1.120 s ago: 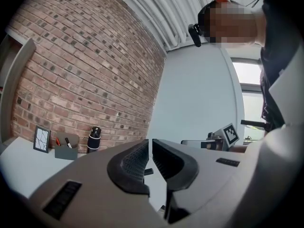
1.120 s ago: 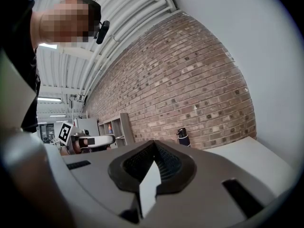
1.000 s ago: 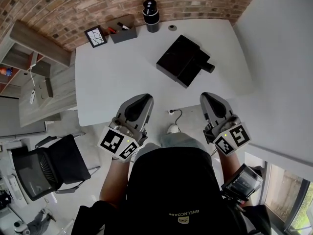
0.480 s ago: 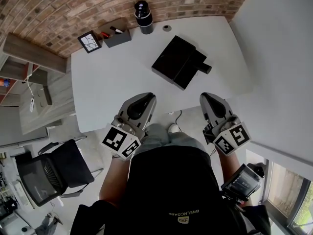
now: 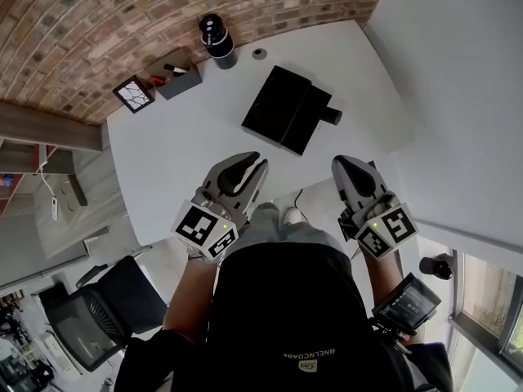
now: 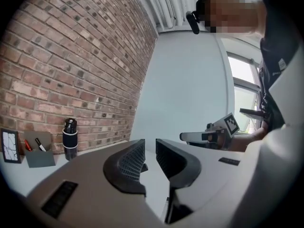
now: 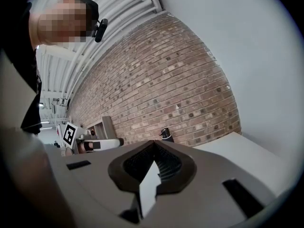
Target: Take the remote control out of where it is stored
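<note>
A: Head view, where is the remote control?
B: I cannot see it; a black box (image 5: 286, 109) lies on the table (image 5: 180, 145). Left hand-held gripper (image 5: 245, 163) has just been opening, empty; right hand-held gripper (image 5: 345, 166) clenched, empty.

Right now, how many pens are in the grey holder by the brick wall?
2: a red pen on the side nearer the picture frame, and a black pen nearer the black bottle. Others may be hidden inside the grey holder.
</note>
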### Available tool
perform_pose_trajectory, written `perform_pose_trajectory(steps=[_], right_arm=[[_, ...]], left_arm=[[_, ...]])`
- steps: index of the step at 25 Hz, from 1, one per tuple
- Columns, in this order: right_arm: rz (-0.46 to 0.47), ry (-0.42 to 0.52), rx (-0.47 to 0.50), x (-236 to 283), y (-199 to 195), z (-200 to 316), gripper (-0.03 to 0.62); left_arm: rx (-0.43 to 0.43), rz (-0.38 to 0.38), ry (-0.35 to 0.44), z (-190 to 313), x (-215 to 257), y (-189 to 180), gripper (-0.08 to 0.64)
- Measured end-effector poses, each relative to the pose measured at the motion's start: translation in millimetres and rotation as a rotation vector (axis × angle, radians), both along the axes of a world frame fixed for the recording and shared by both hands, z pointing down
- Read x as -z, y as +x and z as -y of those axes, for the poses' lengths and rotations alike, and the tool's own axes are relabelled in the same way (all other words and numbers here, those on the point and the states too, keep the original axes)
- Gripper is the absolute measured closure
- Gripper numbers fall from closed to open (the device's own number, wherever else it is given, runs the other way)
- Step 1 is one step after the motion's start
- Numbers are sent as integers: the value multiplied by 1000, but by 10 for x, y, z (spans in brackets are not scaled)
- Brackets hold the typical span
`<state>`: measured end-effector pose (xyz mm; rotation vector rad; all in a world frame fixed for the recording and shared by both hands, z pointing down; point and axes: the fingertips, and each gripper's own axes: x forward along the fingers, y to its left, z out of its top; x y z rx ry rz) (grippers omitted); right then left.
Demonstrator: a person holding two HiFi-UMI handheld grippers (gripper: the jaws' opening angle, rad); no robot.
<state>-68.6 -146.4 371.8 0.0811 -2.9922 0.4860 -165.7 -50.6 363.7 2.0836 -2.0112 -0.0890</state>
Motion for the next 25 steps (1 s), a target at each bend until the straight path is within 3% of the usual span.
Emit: perform_pose_trajectory(steps=[13,25], right_arm=[[3,-11,-116,26,-72,193,586],[-70,11,-201,-46,41,283,586]], left_arm=[[-147,60,-48,592,-201,-207,442],[-281,35,-92,1153,-607,-184,395]])
